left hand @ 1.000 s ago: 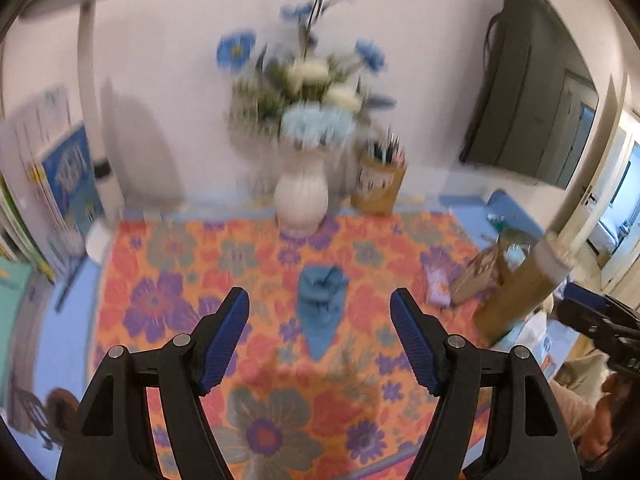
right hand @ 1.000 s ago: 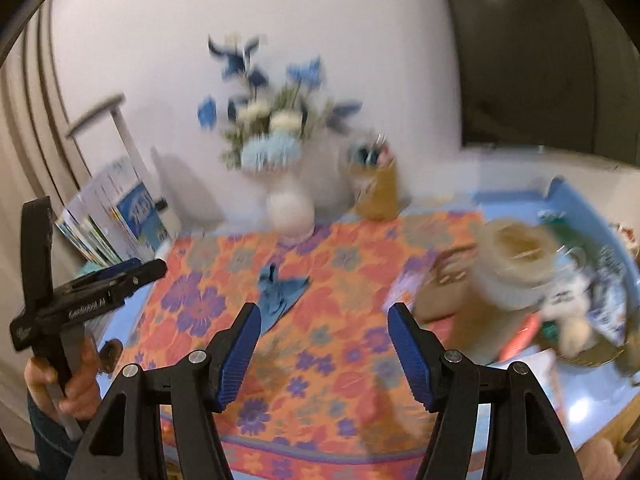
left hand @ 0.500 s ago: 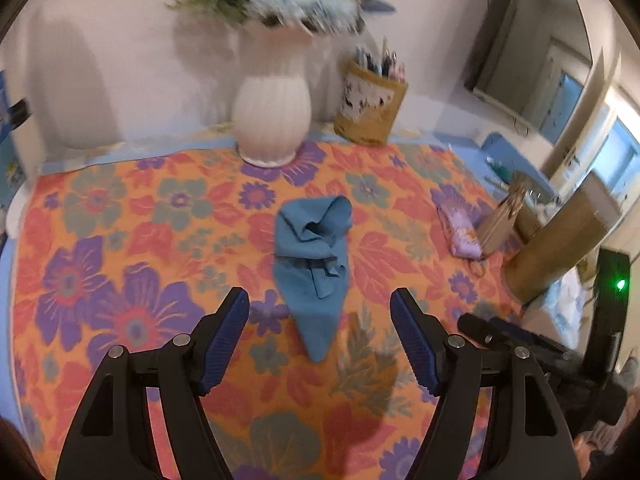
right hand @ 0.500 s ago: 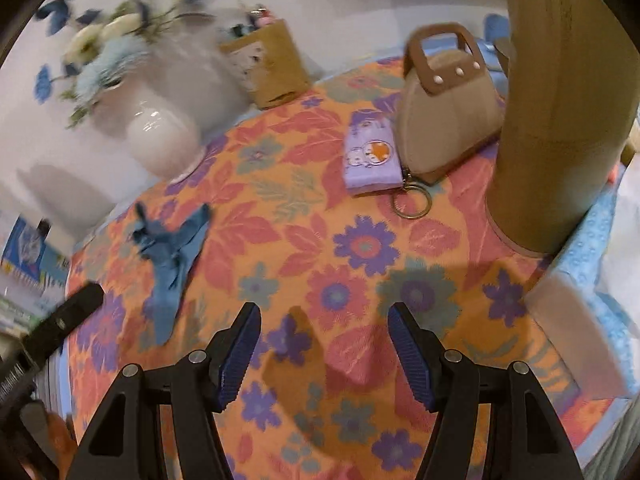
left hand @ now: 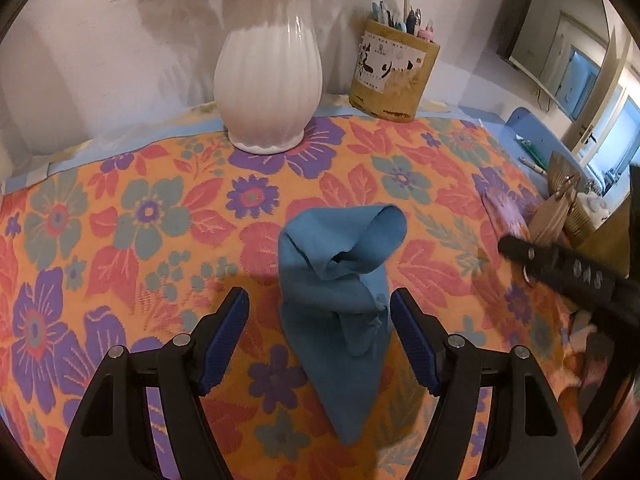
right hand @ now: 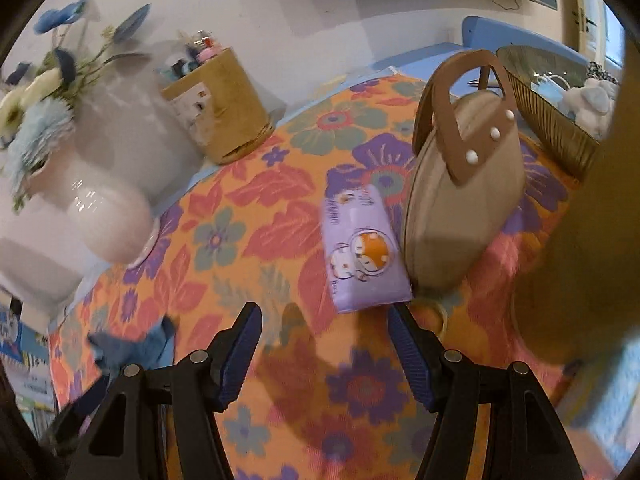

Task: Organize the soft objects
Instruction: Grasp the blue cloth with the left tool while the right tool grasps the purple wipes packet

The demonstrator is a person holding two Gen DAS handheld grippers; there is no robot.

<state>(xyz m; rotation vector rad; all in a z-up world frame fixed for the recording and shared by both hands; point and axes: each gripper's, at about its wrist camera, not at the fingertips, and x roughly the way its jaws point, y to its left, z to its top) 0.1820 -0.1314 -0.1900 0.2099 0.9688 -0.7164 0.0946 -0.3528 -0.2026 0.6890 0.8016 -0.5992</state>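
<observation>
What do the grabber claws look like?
Both look alike. The left gripper and right gripper each have two chunky black plastic arms with triangle-shaped cut-outs and small round silver bolts. The fingertips wear dark blue ribbed pads. In the left view, the right gripper's black body shows faint pale lettering, too blurred to read. No cables or sleeves show.

The white vase (left hand: 268, 76) loses its flowers past the top edge; the blue cloth (right hand: 132, 348) is motion-blurred, partly hidden behind a gripper finger.

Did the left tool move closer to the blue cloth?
Yes. The left tool went forward and down toward the white vase; its open jaws now flank the blue cloth.
</observation>
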